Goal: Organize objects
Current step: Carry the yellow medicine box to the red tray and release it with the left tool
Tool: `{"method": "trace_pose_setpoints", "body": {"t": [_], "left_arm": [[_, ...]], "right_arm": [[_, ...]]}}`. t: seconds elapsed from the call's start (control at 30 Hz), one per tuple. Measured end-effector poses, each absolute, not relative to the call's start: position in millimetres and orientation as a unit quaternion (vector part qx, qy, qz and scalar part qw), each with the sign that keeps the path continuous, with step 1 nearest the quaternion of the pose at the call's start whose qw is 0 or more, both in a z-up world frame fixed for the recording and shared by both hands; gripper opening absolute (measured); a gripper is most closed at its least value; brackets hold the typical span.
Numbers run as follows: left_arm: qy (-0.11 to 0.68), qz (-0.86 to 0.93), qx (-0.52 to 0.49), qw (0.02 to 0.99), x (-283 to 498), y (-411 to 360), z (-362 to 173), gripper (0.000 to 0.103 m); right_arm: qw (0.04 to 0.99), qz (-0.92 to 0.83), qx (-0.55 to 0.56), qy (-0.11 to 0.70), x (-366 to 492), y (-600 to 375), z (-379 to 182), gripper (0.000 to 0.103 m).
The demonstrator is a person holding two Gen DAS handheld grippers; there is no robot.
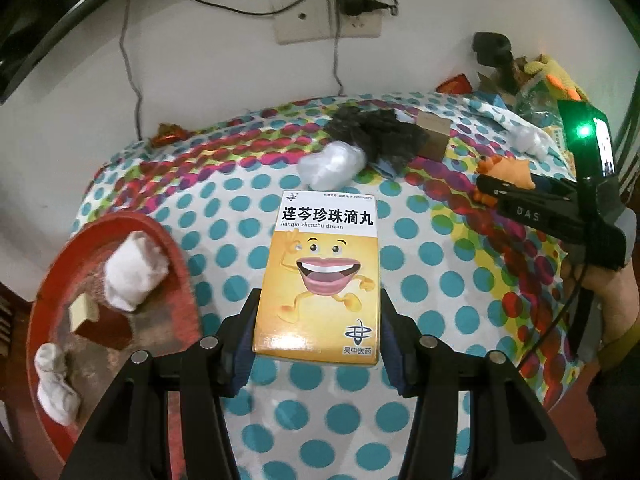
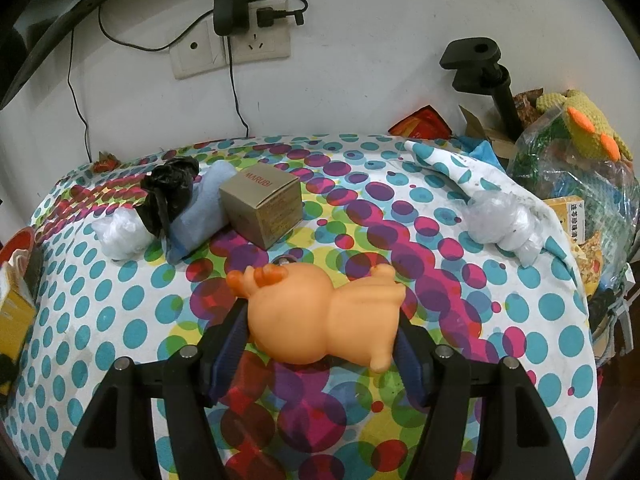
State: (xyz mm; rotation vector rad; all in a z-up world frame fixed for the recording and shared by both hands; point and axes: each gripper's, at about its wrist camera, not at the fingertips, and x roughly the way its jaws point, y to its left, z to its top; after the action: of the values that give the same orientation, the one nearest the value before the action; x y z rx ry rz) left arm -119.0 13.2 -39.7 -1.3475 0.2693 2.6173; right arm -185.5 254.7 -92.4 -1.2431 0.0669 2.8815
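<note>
Both grippers grip: left gripper (image 1: 318, 328) clamps the medicine box (image 1: 320, 280), its lower edge hiding pads; right gripper (image 2: 322, 344) squeezes the orange rubber toy (image 2: 320, 316).

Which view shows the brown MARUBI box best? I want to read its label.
The right wrist view: the brown box sits unobstructed on the dotted cloth, its top lettering legible. In the left wrist view the same box is small, far back and partly hidden by a black bag, with no readable text.
</note>
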Motion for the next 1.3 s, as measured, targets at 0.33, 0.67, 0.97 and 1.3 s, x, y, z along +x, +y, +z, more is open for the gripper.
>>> {"method": "trace_pose_setpoints", "body": {"t": [0.33,0.67,0.97,1.3], "left_arm": [[0.076,0.892,-0.441,0.058,-114,-29,-20,0.05],[0.032,0.901,-0.433,-0.004,-121,-102,1,0.05],[0.0,0.9,-0.432,-0.067,-131,-172,0,0.05],[-0.034,0.877,-0.463,-0.12,-150,-231,-33,0.05]], "right_arm": [[0.002,0.918,-0.396,0.019,-186,255,-92,0.068],[0.003,0.918,-0.396,0.015,-186,252,-93,0.068],[0.003,0.918,-0.396,0.015,-186,252,-93,0.068],[0.004,0.918,-0.396,0.013,-186,252,-92,0.068]]}}
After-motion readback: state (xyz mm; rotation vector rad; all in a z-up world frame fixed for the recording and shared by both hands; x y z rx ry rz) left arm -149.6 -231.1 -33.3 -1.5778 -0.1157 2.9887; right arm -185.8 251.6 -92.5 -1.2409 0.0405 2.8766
